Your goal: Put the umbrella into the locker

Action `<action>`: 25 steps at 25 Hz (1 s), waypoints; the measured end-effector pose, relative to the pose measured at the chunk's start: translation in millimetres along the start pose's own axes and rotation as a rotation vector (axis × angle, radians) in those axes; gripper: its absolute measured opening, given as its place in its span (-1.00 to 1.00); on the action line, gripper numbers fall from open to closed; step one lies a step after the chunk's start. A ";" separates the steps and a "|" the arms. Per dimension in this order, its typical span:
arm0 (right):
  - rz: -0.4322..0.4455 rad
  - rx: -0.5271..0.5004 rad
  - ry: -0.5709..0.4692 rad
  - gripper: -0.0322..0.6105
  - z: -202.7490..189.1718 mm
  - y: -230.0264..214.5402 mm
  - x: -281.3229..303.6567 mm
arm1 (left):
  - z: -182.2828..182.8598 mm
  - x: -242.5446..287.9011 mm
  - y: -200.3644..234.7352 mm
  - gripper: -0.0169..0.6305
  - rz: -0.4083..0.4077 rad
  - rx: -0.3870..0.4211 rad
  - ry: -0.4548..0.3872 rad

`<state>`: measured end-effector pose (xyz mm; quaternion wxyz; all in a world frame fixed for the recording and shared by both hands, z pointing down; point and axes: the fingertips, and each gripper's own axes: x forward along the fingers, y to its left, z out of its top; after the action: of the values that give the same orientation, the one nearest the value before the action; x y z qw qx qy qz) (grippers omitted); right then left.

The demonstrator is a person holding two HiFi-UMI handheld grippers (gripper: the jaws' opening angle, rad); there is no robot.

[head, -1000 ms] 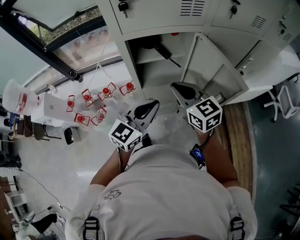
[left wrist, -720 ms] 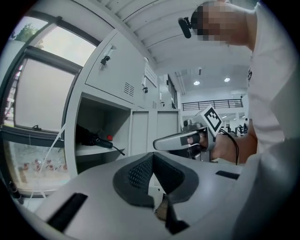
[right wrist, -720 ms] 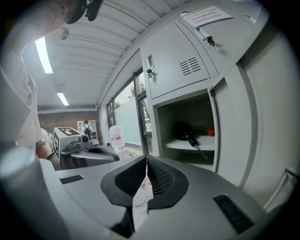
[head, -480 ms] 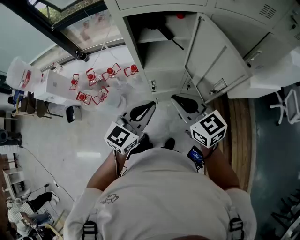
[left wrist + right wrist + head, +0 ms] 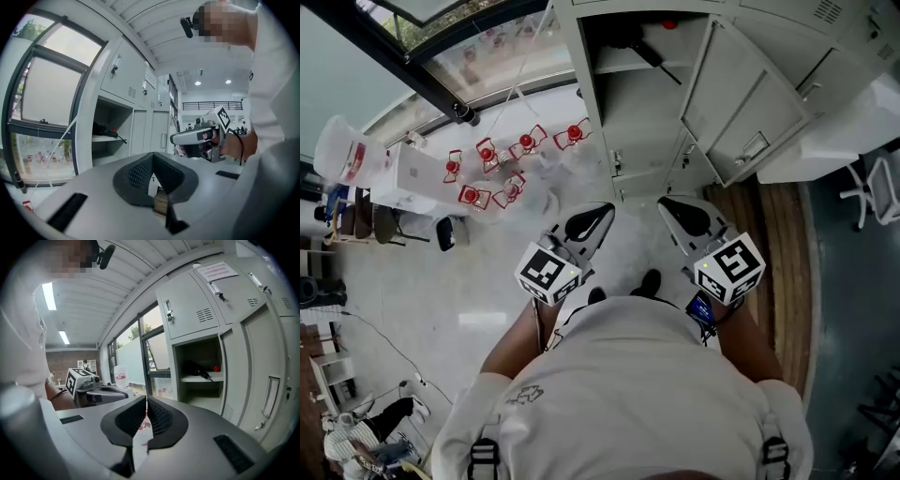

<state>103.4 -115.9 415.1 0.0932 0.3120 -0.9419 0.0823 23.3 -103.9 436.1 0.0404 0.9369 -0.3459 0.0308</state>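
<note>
Both grippers sit further back from the locker (image 5: 639, 127) than a second ago, and the open compartment has slid up toward the top edge of the head view. Left gripper (image 5: 596, 217): jaws together at the tips, nothing between. Right gripper (image 5: 674, 207): jaws closed to a thin slit, empty. Umbrella (image 5: 637, 47): black, folded, lying on the shelf (image 5: 617, 64) inside the open compartment, toward the shelf's left end, thin end pointing at the front edge. No gripper is near it. Door (image 5: 741, 103) hangs wide open on the right. Step looks like placement done, hands retreating. Next move, if any, is probably shutting the door: right gripper would reach the door's free edge and swing it left.
</note>
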 end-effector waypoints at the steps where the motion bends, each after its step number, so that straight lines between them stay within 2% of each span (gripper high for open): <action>1: -0.001 0.001 -0.003 -0.76 0.6 14.0 3.2 | 2.8 -10.7 1.7 -0.91 -0.004 0.003 -0.008; 9: -0.060 -0.008 -0.042 -0.76 1.8 109.4 22.3 | 16.0 -93.4 1.5 -0.91 -0.064 0.046 -0.057; 15: -0.114 -0.005 -0.082 -0.77 -6.8 166.4 31.3 | 10.8 -142.5 -6.2 -0.91 -0.125 0.068 -0.075; 21: -0.137 -0.013 -0.095 -0.77 -16.1 202.1 45.3 | 0.1 -174.6 -5.2 -0.91 -0.164 0.076 -0.089; 25: -0.146 -0.026 -0.093 -0.77 -7.5 215.3 40.7 | 10.9 -186.7 -13.5 -0.91 -0.178 0.086 -0.104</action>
<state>-57.6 32.8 410.7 0.0592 0.3819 -0.9210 0.0487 -109.2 25.8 408.5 -0.0154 0.9652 -0.2611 -0.0066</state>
